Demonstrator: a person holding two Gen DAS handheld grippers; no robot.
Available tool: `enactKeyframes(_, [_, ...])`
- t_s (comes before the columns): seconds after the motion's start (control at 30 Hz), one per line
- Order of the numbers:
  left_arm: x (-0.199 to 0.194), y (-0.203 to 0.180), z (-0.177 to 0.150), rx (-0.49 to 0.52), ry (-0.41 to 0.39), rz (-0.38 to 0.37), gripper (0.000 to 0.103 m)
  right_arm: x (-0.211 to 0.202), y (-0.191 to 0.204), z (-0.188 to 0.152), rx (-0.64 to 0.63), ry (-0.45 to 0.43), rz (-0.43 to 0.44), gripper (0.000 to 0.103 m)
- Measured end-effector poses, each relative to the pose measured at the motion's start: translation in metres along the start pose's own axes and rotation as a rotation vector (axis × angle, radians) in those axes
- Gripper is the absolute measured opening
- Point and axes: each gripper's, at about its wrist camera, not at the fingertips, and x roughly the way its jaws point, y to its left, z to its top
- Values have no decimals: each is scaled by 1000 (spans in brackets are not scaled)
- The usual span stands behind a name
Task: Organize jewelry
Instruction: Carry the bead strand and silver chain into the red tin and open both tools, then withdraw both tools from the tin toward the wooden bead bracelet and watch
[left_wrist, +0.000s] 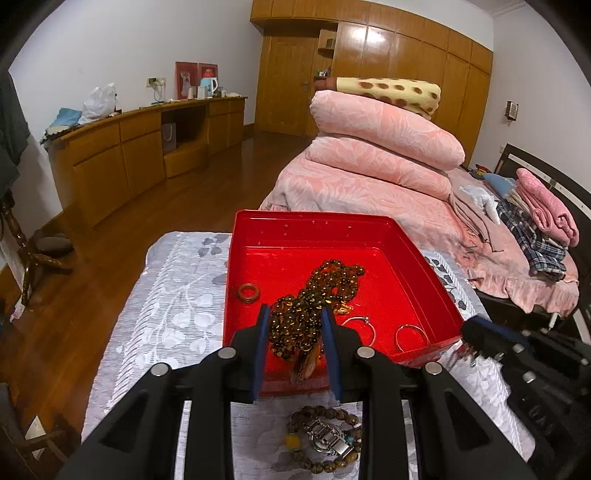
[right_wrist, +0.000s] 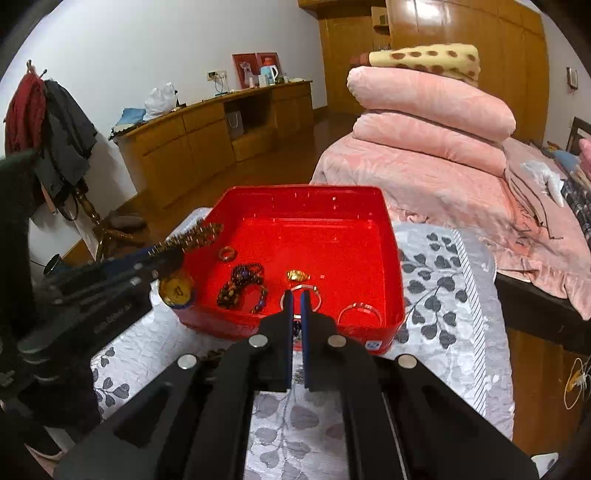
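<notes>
A red box (left_wrist: 314, 218) (right_wrist: 303, 192) stands on a leaf-patterned cloth. My left gripper (left_wrist: 295, 314) is shut on a brown bead necklace (left_wrist: 295, 321) above the box's near left side. In the right wrist view its strand (right_wrist: 201, 232) and round pendant (right_wrist: 177, 291) hang from that gripper. Inside the box lie a brown ring (right_wrist: 226, 254), a dark bead bracelet (right_wrist: 242, 286), a gold piece (right_wrist: 298, 275) and silver hoops (right_wrist: 360, 314). My right gripper (right_wrist: 295, 295) is shut over the box's near wall. A small dark bit shows in its slit, and I cannot tell whether it is held.
A bead bracelet and a metal watch (left_wrist: 328, 439) lie on the cloth (left_wrist: 166, 295) in front of the box. A bed with folded pink quilts (left_wrist: 380, 147) is close on the right. A wooden sideboard (left_wrist: 147, 140) and a coat stand (right_wrist: 55, 129) are at the left.
</notes>
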Motion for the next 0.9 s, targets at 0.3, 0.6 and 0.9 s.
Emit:
enactKeyframes(0.3, [13,-2,15,-4,4,8,27,-10,-6,36,-7,-60,-15,3])
enactKeyframes(0.6, [38,-6,33,9,5,18,28,24,-14,52,1,-21,-35,3])
enactKeyframes(0.9, [40,3,31,-2,8,48,57,37,-17,35,0,0,-109,39])
